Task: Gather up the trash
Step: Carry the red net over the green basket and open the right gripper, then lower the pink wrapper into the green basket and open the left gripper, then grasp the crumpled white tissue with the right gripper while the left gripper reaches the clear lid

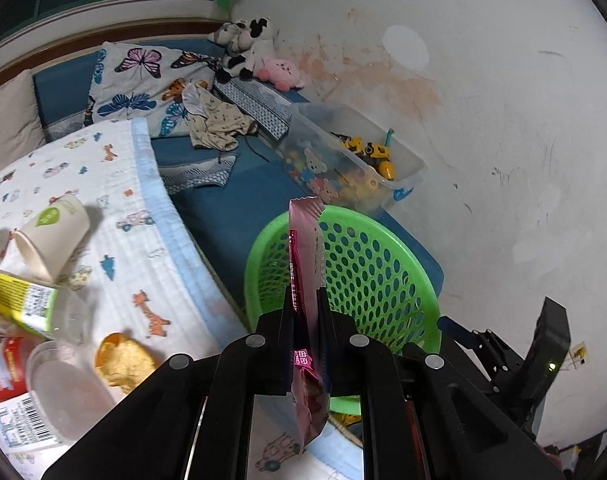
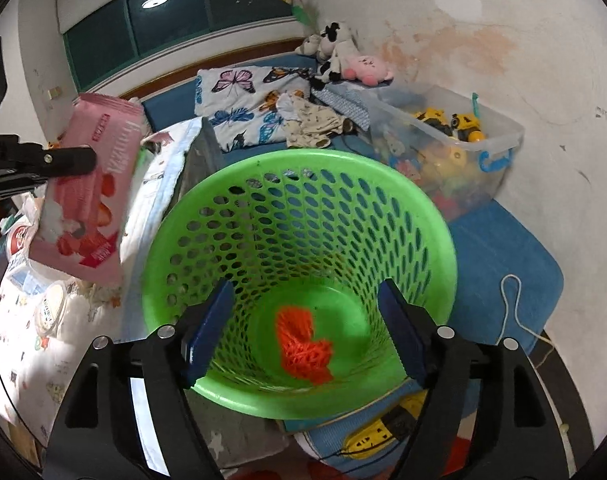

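Brightness: both views are lit indoors and evenly; the white wall (image 1: pixel 483 80) is rendered brightest.
Light source: a round ceiling lamp is reflected in the dark window (image 2: pixel 155 1).
Shadows: soft shade is cast beneath the paper cup (image 1: pixel 51 236).
Blur: the pink wrapper (image 2: pixel 87 192) is smeared in the right wrist view; the clear lid (image 1: pixel 67 392) is soft.
Distortion: straight lines are bowed by the fisheye, and black corners are left around each frame.
Colour: the green basket (image 2: pixel 223 184) is strongly saturated.

The pink wrapper (image 1: pixel 308 360) bears two white Chinese characters, "曲奇"; other labels are too blurred to read.
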A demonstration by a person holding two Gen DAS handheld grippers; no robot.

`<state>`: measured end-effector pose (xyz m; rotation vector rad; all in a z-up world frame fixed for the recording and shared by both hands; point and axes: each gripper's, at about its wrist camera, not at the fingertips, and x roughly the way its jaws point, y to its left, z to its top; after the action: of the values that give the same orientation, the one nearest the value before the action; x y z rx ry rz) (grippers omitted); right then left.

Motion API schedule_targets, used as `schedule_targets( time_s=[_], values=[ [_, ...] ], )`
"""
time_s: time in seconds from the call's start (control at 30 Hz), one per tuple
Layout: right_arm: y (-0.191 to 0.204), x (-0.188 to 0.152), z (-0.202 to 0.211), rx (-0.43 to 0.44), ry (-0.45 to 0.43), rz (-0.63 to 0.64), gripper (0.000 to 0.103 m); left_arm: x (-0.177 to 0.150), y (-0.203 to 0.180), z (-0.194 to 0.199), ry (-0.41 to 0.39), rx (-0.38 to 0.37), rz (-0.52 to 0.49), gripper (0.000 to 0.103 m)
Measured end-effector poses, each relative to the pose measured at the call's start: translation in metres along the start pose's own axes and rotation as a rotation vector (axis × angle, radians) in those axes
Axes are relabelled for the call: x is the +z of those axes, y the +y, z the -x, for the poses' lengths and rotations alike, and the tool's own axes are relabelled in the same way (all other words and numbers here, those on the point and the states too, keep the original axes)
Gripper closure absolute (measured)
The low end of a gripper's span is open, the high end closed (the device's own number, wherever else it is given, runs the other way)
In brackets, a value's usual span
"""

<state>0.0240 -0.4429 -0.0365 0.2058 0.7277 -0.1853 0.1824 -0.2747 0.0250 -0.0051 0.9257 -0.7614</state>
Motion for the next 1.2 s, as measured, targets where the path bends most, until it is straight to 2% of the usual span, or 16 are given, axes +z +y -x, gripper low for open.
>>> schedule_targets(
  time_s=[0.23, 0.53, 0.6, 0.73, 0.9, 1.2],
  values=[
    [-0.015, -0.004, 0.013, 0.003, -0.025, -0.072, 0.028, 0.000, -0.012, -0.023, 0.021, -0.011, -0.007, 0.093],
    [-0.008, -0.015, 0.023, 0.015, -0.013, -0.059, 0.028, -0.003, -0.022, -0.044, 0.049, -0.028, -0.008, 0.090],
    [-0.007, -0.016, 0.024, 0.015, -0.013, -0.058, 0.028, -0.004, -0.024, -0.046, 0.056, -0.034, -0.011, 0.086],
    [-0.004, -0.016, 0.027, 0.018, -0.014, -0.053, 0.028, -0.007, -0.024, -0.044, 0.053, -0.044, -0.012, 0.083],
    [0.004, -0.016, 0.031, 0.017, -0.023, -0.034, 0.025, -0.009, -0.020, -0.034, 0.028, -0.032, -0.011, 0.060],
    [0.021, -0.015, 0.041, 0.040, -0.035, 0.004, 0.022, -0.020, 0.000, 0.003, -0.012, 0.004, 0.009, 0.058]
  ],
)
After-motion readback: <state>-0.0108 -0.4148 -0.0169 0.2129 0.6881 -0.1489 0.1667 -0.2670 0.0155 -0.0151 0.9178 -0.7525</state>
